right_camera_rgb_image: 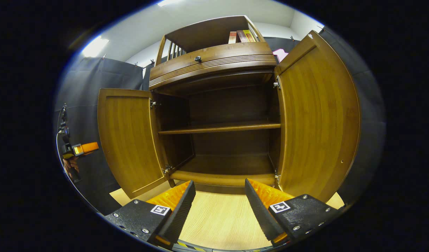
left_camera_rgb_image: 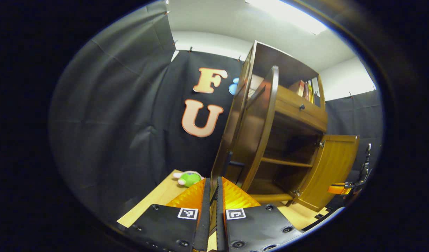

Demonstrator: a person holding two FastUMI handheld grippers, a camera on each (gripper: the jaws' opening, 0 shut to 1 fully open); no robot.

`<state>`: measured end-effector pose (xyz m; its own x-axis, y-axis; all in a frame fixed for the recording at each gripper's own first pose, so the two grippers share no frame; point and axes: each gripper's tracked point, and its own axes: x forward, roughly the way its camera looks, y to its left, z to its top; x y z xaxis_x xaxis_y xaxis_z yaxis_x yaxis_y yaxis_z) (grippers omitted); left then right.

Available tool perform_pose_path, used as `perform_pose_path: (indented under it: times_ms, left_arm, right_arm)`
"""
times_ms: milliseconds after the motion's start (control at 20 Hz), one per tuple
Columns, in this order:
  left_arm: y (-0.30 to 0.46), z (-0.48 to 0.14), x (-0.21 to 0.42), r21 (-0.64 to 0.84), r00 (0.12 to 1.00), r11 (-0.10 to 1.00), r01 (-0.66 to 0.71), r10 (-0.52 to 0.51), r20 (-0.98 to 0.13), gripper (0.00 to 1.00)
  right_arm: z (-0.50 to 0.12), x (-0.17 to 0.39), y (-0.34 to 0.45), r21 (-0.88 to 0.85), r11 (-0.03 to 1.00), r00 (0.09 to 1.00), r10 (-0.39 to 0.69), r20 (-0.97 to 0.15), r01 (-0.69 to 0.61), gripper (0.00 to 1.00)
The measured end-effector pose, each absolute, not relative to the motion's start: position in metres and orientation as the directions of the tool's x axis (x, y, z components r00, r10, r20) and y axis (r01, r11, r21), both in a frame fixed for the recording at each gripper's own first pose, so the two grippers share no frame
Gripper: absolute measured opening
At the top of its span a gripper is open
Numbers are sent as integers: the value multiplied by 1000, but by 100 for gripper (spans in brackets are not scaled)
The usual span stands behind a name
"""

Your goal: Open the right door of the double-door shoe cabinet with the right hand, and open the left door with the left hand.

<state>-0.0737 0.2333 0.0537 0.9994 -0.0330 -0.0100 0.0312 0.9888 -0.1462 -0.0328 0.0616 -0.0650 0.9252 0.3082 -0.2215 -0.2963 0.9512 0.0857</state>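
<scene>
Both doors of the brown wooden double-door shoe cabinet [right_camera_rgb_image: 218, 105] are standing open on the light wood bench [right_camera_rgb_image: 218, 217]. In the right gripper view the right claw [right_camera_rgb_image: 219, 190] is sitting spread wide, fingers well apart, gripping nothing, aiming at the cabinet's dark interior with its single wooden shelf board [right_camera_rgb_image: 219, 127]. The right wooden door [right_camera_rgb_image: 319, 119] is swung out on the right of that view, the left wooden door [right_camera_rgb_image: 128, 140] on the left, and the other gripper is showing far off at the left edge beside it. In the left gripper view the left claw [left_camera_rgb_image: 213, 183] is nearly pressed together, a thin gap between the fingers, right at the edge of the left door [left_camera_rgb_image: 256, 133]; cannot tell whether it's pinching the door edge. A small green and white plush toy [left_camera_rgb_image: 188, 177] is lying on the bench beside the cabinet's left side. A black round drawer knob [right_camera_rgb_image: 198, 58] is sitting above the open compartment, with books [right_camera_rgb_image: 240, 36] on top.
</scene>
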Motion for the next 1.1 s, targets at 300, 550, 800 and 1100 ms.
perform_pose_path:
  times_ms: [300,550,800,1100]
  left_arm:
    - [134,83,-69,-109,997,991,77,-74,32,15]
    - [34,38,-34,-159,994,982,103,-106,-7,17]
    - [-6,-8,-21,32,998,999,37,-35,-46,20]
    - [-21,-4,-38,56,1000,998,13,-14,23,19]
  right_arm:
    - [-51,-19,64,97,941,926,336,-174,-323,88]
    - [-40,-25,38,68,956,947,292,-136,-286,88]
    - [-36,-36,16,72,972,967,232,-108,-225,88]
    - [-36,-46,4,47,980,975,197,-104,-193,99]
